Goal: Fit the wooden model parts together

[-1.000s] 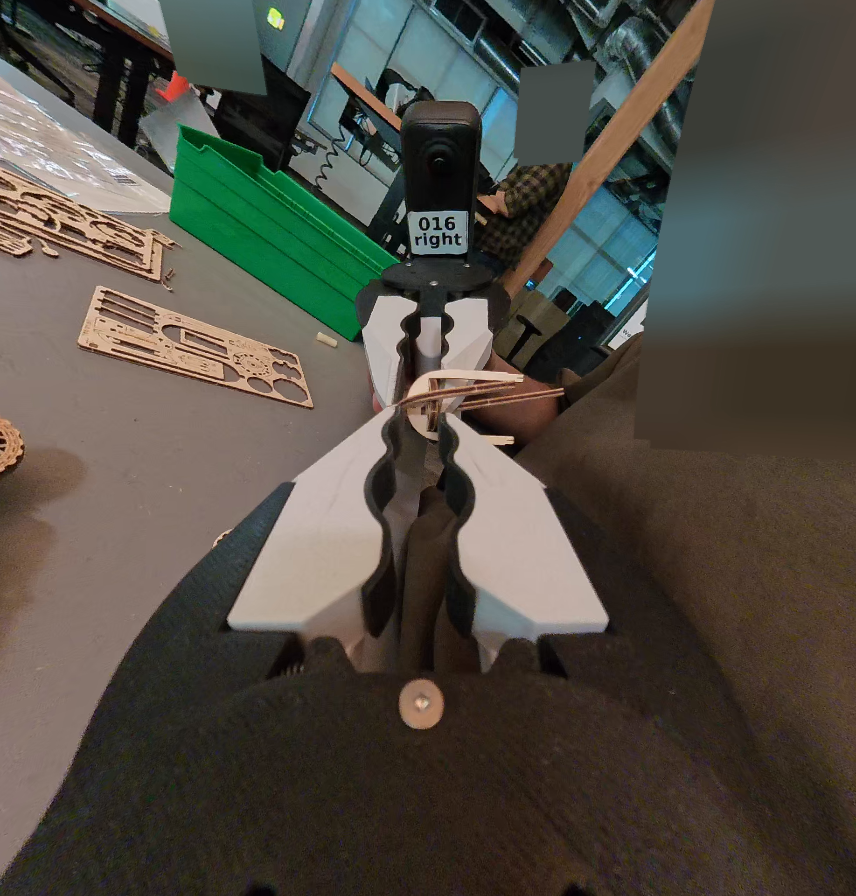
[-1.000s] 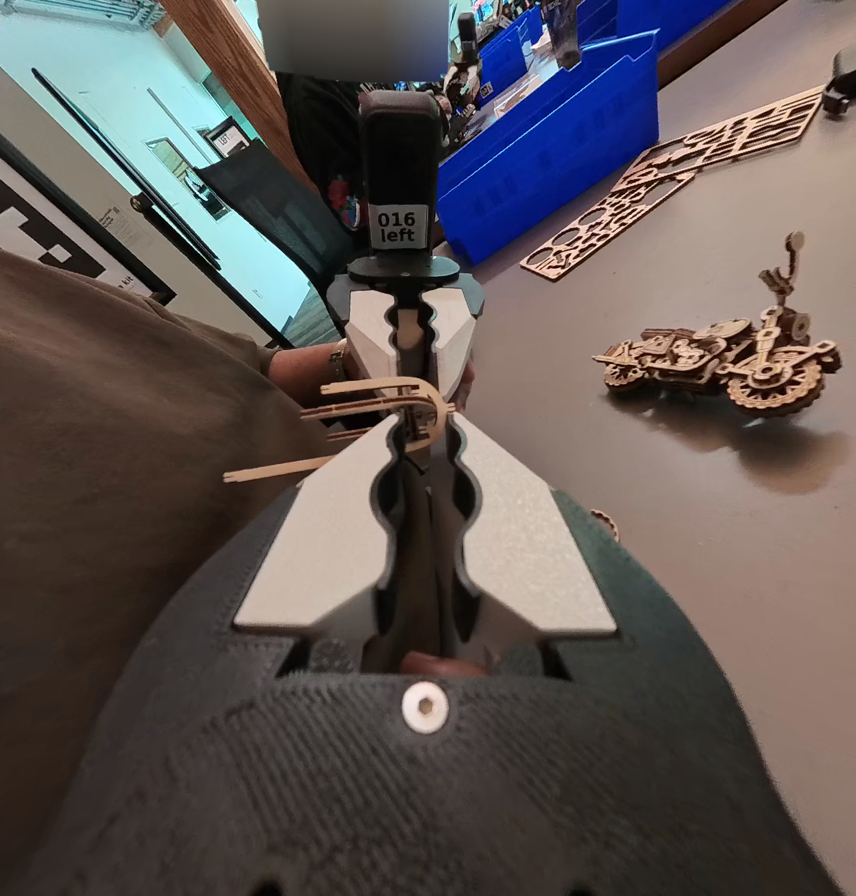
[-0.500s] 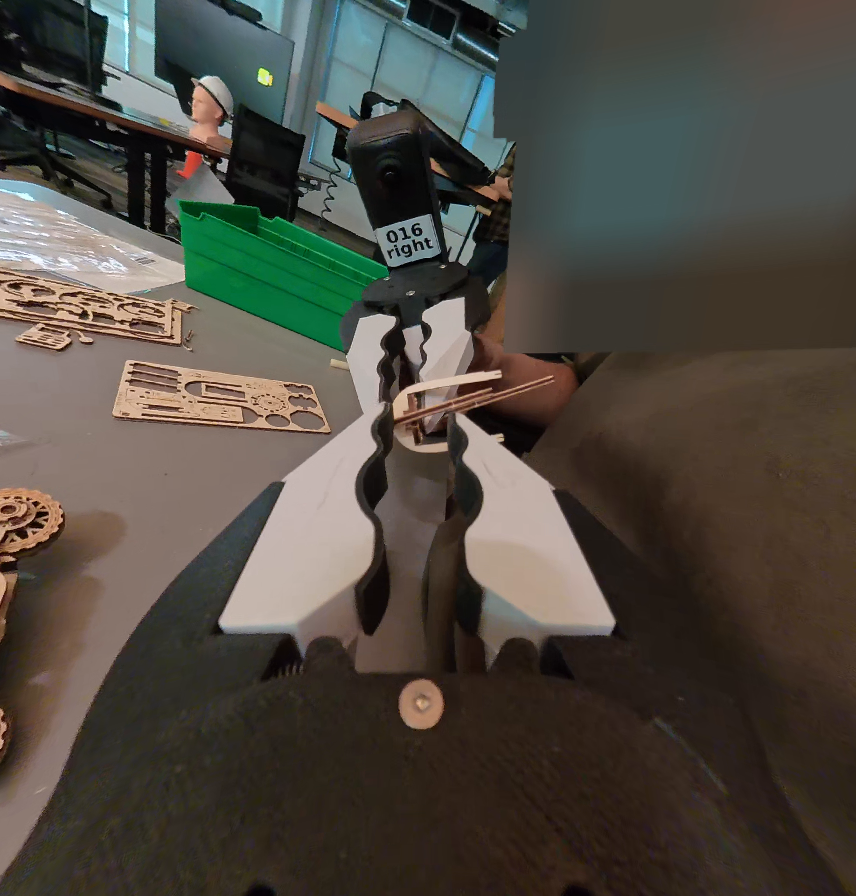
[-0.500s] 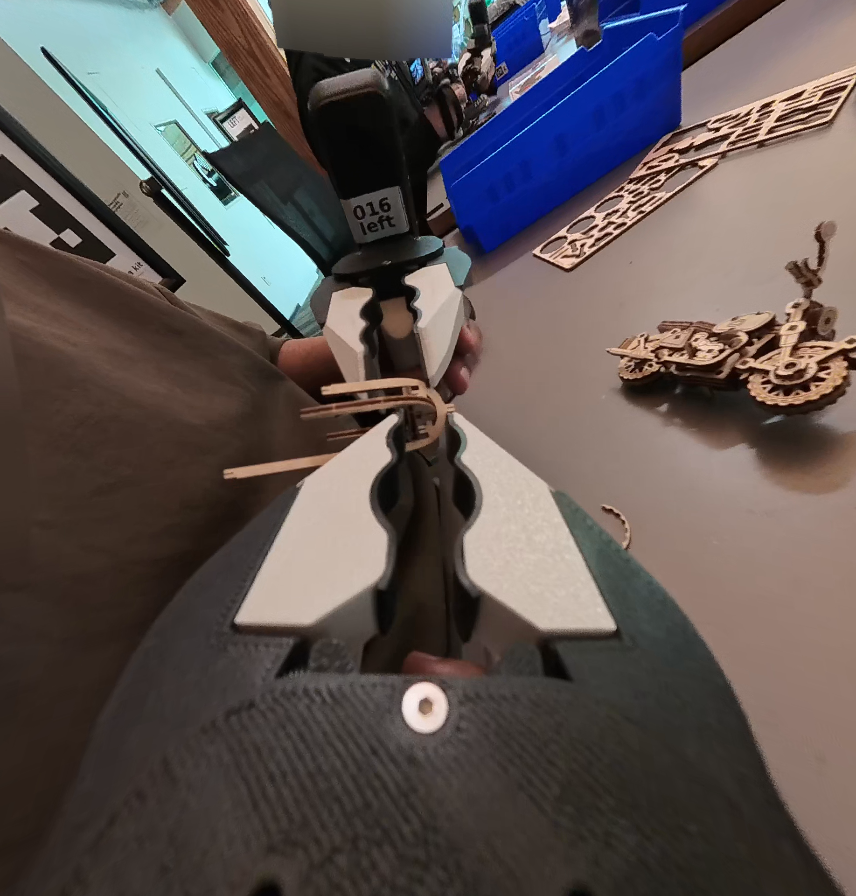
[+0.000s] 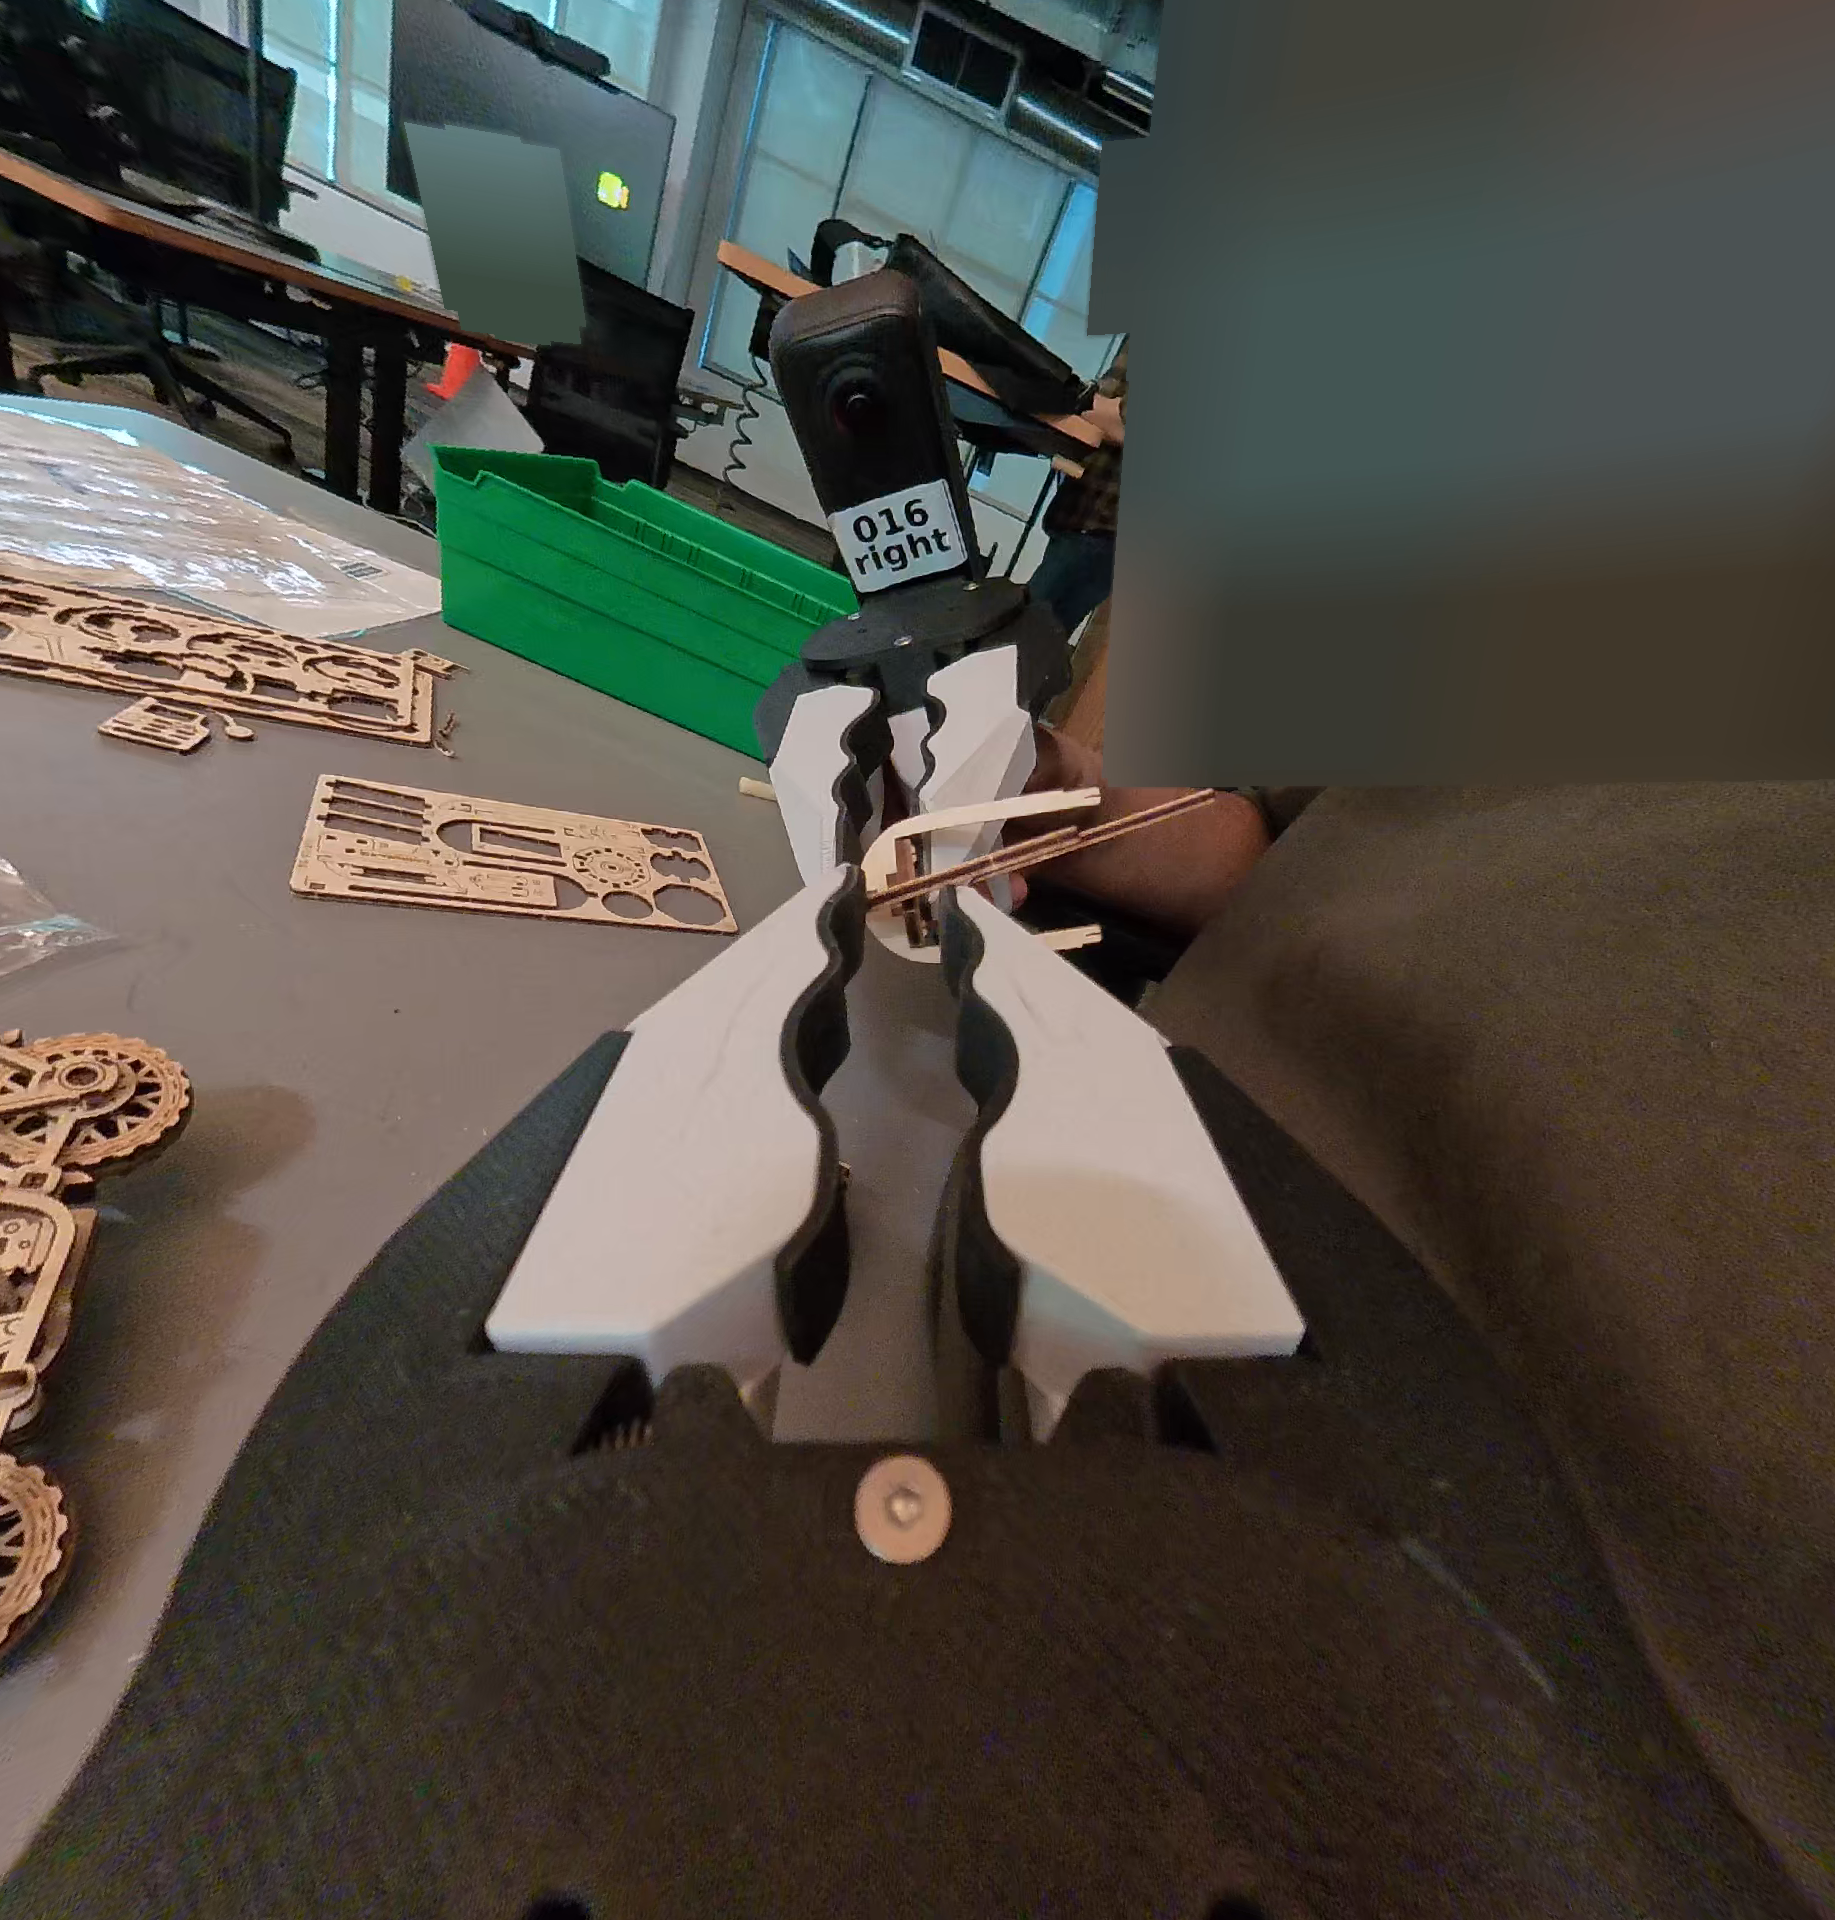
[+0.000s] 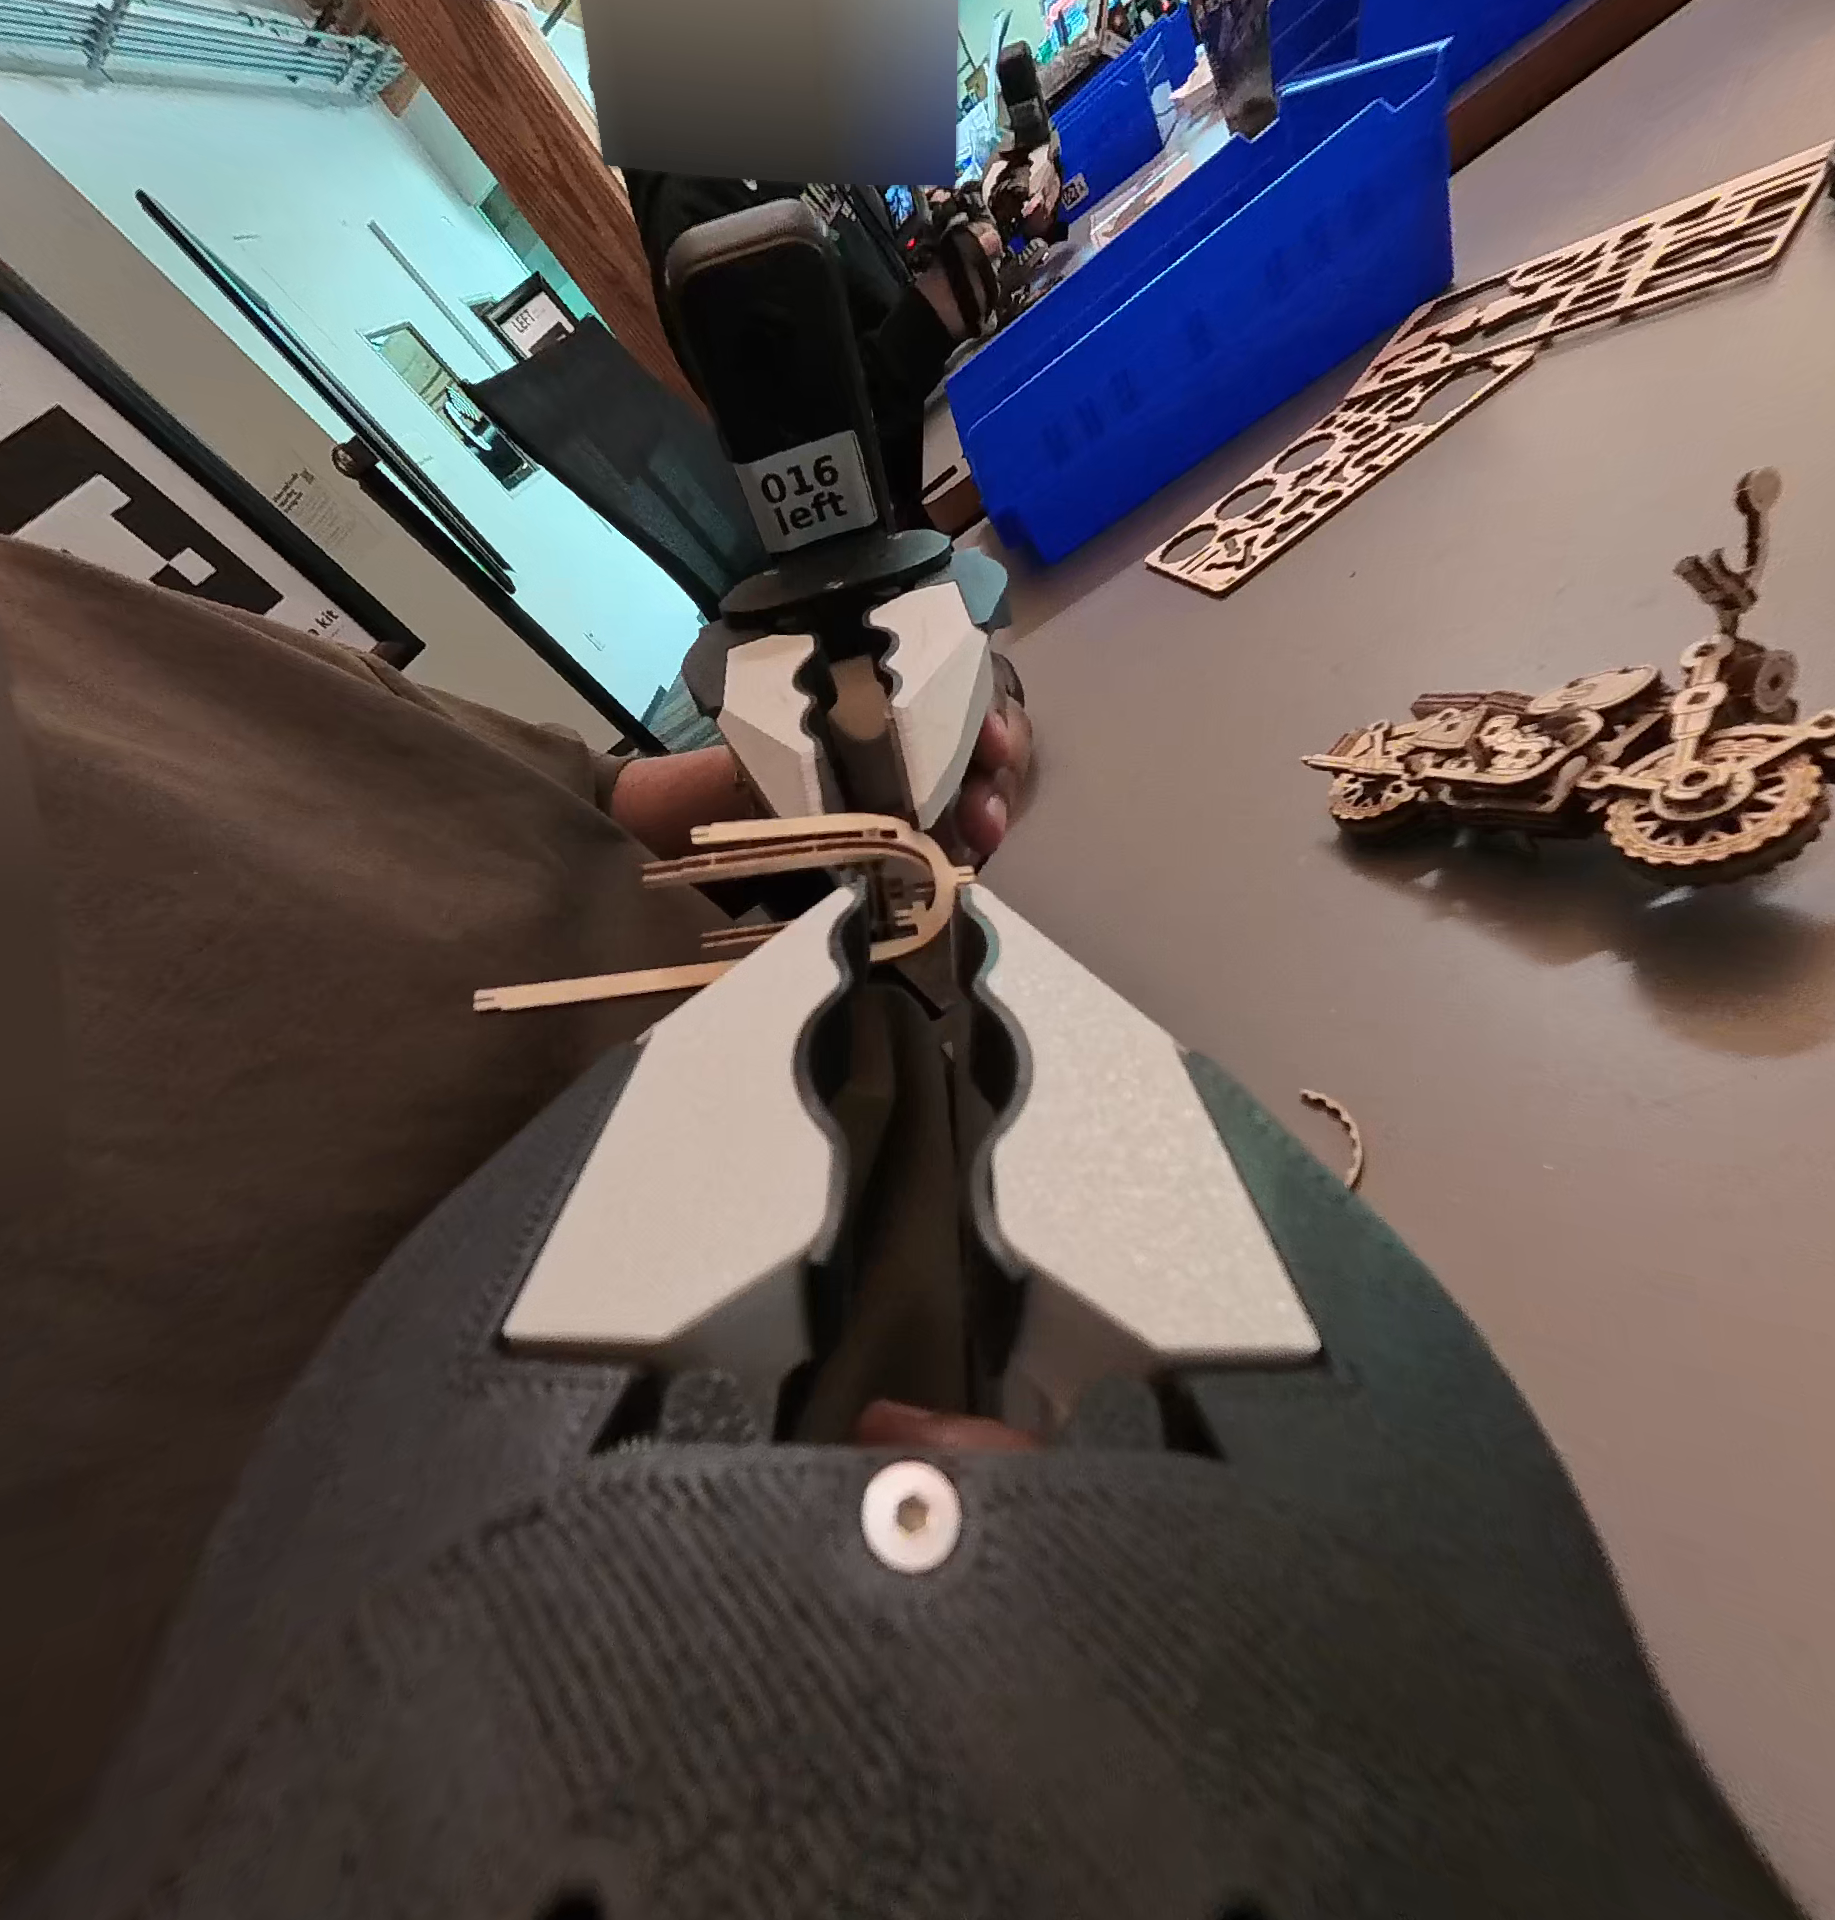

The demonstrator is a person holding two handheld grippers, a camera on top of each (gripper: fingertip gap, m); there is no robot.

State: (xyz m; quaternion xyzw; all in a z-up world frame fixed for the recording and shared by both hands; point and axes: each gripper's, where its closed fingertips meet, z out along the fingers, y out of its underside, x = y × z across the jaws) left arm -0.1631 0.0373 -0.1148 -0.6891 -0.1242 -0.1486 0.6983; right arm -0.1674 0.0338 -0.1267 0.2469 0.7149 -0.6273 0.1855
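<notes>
Fitting step: left gripper (image 5: 897, 914) and right gripper (image 6: 908, 904), tip to tip above table (image 6: 1412, 1039), each pinching U-shaped wooden fork assembly (image 6: 908, 883). Next: likely squeeze joint home, aligned.

The left gripper (image 5: 897, 920) has two white wedge-shaped fingers (image 5: 705, 1164) lined with wavy black pads, seated in a broad black textured body with a single silver hex screw (image 5: 901, 1508) at its centre; the right gripper (image 6: 908, 920) is built the same, its fingers (image 6: 1110, 1174) a speckled pale grey, its screw (image 6: 910, 1516) likewise silver. Seen from the opposite side, each gripper carries an upright black camera (image 5: 871, 416) with a small white label (image 5: 900, 538) at its base, above a round black plate; the person wears a brown long-sleeved top (image 6: 269, 883).
</notes>
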